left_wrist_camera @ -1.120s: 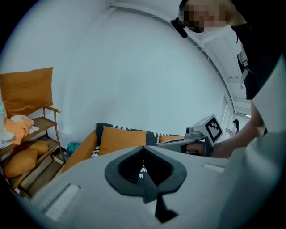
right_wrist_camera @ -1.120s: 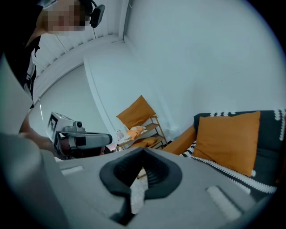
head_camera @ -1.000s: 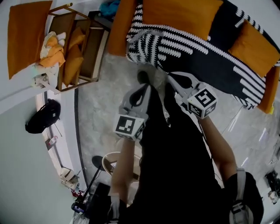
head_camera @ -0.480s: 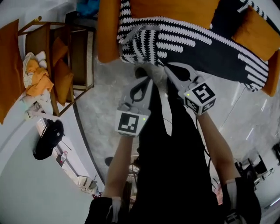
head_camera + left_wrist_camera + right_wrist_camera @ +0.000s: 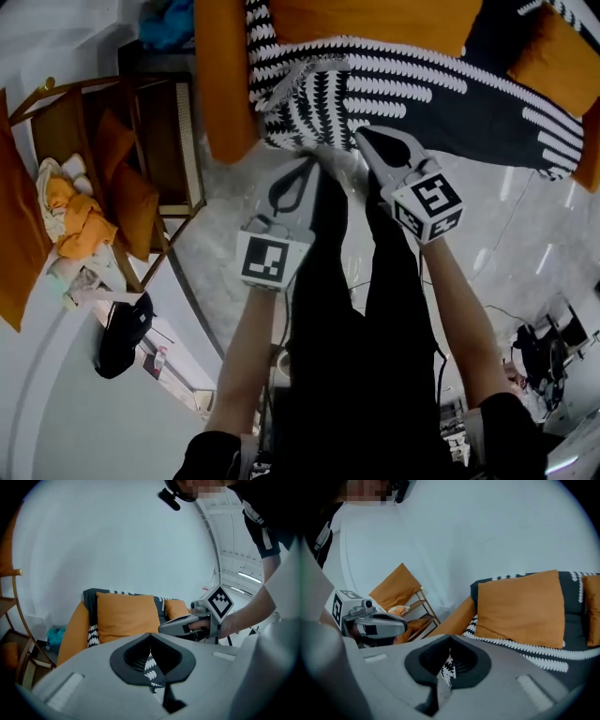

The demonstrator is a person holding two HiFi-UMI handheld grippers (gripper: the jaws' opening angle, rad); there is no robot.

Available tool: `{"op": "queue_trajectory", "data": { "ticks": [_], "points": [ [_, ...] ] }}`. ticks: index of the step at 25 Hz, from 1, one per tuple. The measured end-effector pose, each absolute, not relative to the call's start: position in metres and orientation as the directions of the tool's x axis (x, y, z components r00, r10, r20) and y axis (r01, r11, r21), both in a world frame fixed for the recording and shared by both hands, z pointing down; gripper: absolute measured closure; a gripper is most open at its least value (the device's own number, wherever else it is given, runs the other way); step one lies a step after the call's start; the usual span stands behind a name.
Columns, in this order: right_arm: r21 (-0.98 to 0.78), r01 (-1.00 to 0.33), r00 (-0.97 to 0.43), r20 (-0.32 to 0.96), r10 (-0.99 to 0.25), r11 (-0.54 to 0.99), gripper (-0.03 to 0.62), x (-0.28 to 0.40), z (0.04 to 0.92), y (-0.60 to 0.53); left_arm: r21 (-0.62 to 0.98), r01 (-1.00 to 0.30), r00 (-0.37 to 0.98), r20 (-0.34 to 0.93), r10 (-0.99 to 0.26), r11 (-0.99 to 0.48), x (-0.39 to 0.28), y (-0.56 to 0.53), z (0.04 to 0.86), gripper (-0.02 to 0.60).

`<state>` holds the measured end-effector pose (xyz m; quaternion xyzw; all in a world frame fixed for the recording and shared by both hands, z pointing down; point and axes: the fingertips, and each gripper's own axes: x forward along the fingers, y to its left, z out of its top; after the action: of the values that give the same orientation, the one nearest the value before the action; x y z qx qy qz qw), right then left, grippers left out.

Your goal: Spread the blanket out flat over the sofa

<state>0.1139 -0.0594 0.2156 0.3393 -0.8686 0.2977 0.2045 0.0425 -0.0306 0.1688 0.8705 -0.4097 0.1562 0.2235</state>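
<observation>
The black-and-white patterned blanket lies over the seat of the orange sofa, its front edge hanging over the seat front. An orange cushion rests on it at the back. My left gripper is at the blanket's front edge, shut on a pinch of the fabric. My right gripper is just to its right and is also shut on the blanket's edge, with patterned cloth showing between its jaws. In the left gripper view the right gripper is alongside; in the right gripper view the left gripper is.
A wooden rack with orange cushions and cloths stands left of the sofa. A black bag lies on the marble floor near the wall. The person's black-clad legs stand between the grippers, right before the sofa.
Both grippers have gone forward and down toward the sofa's front, still side by side on the blanket's edge. The sofa now fills more of the head view's top.
</observation>
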Motion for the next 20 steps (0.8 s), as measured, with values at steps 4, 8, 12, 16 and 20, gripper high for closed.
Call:
{"op": "queue_trajectory", "data": {
  "ticks": [4,8,12,16,20],
  "points": [
    [-0.360,-0.727,-0.664,0.585,-0.465,0.585,0.591,0.111,0.245,-0.072,0.270,-0.773,0.629,0.450,-0.634,-0.575,0.039,-0.043,0.188,0.569],
    [-0.375,-0.723,-0.664,0.609,-0.434,0.580,0.574,0.112,0.285,-0.080,0.296,-0.756,0.649,0.452,-0.612,-0.584,0.044,-0.052,0.216,0.571],
    [-0.371,-0.732,-0.650,0.633,-0.421,0.571,0.547,0.119,0.326,-0.090,0.300,-0.738,0.668,0.450,-0.592,-0.605,0.056,-0.062,0.240,0.571],
    [-0.352,-0.721,-0.650,0.643,-0.406,0.596,0.507,0.124,0.360,-0.106,0.281,-0.741,0.662,0.458,-0.593,-0.610,0.065,-0.073,0.258,0.571],
    [-0.335,-0.705,-0.651,0.655,-0.384,0.625,0.477,0.126,0.395,-0.125,0.286,-0.758,0.643,0.480,-0.597,-0.586,0.068,-0.082,0.277,0.571]
  ]
}}
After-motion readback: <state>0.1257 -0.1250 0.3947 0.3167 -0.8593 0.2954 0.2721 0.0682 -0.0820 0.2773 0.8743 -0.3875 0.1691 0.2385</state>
